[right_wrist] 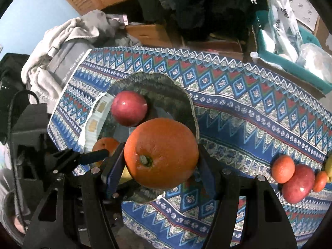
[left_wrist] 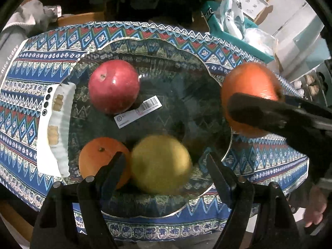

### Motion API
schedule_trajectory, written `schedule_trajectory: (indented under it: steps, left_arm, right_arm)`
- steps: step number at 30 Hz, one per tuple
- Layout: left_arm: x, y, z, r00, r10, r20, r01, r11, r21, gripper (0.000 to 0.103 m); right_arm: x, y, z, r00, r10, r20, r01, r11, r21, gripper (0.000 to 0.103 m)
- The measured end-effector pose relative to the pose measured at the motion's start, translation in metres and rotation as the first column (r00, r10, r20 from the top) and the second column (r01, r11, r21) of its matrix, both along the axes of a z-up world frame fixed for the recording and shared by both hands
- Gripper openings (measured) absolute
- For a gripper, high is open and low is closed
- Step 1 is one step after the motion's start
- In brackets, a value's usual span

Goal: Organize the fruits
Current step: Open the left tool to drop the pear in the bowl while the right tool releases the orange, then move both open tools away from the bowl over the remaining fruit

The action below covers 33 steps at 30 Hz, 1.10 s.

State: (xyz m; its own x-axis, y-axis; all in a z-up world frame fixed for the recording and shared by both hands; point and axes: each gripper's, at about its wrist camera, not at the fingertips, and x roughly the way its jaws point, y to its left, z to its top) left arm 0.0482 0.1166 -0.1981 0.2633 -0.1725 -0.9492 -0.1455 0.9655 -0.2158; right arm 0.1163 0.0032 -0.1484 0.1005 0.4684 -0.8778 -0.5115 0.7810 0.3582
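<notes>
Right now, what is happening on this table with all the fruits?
Fruit is being gathered into a glass bowl on the patterned tablecloth. The right gripper is shut on a large orange, held at the bowl's edge. The left gripper is open, its fingers on either side of a yellow fruit in the bowl. A red apple and a smaller orange already lie inside. More fruit waits on the cloth.

- My right gripper (right_wrist: 160, 155) is holding a large round orange (right_wrist: 161, 153) over the near-right rim of the scalloped clear glass bowl (left_wrist: 215, 78).
- In the bowl, a glossy red apple (left_wrist: 113, 86) is sitting at the far left, with a small orange (left_wrist: 99, 161) and a yellow round fruit (left_wrist: 161, 165) lying side by side between my left gripper's (left_wrist: 166, 170) spread fingers.
- Well to the right on the patterned blue tablecloth (right_wrist: 238, 108), a cluster of loose fruits (right_wrist: 298, 178) is lying.
</notes>
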Motion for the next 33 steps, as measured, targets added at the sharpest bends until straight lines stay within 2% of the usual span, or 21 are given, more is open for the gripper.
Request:
schedule_trajectory:
  steps: [9,15,21,26,33]
  left_arm:
    - [-0.009,0.027,0.02,0.998,0.067,0.016,-0.066,0.997,-0.047,0.082]
    - [-0.013,0.048,0.025,0.992,0.123,0.031,-0.122,0.992,-0.022,0.082]
    - [-0.018,0.054,0.019,0.992,0.123,0.015,-0.123,0.992,0.003,0.082]
    - [-0.021,0.058,0.018,0.992,0.129,0.014,-0.129,0.992,0.008,0.082]
    - [-0.024,0.054,0.024,0.992,0.124,0.025,-0.124,0.992,0.016,0.082]
  right_arm:
    - [0.004,0.012,-0.012,1.0,-0.002,-0.019,0.002,1.0,-0.009,0.066]
    - [0.0,0.022,-0.027,0.998,0.019,-0.052,-0.02,0.999,-0.032,0.066]
    - [-0.006,0.028,-0.038,0.996,0.036,-0.078,-0.041,0.998,-0.054,0.069]
    - [-0.003,0.023,-0.026,0.997,0.015,-0.073,-0.015,1.0,-0.002,0.069]
    - [-0.005,0.015,0.002,1.0,-0.004,-0.021,0.004,1.0,0.009,0.073]
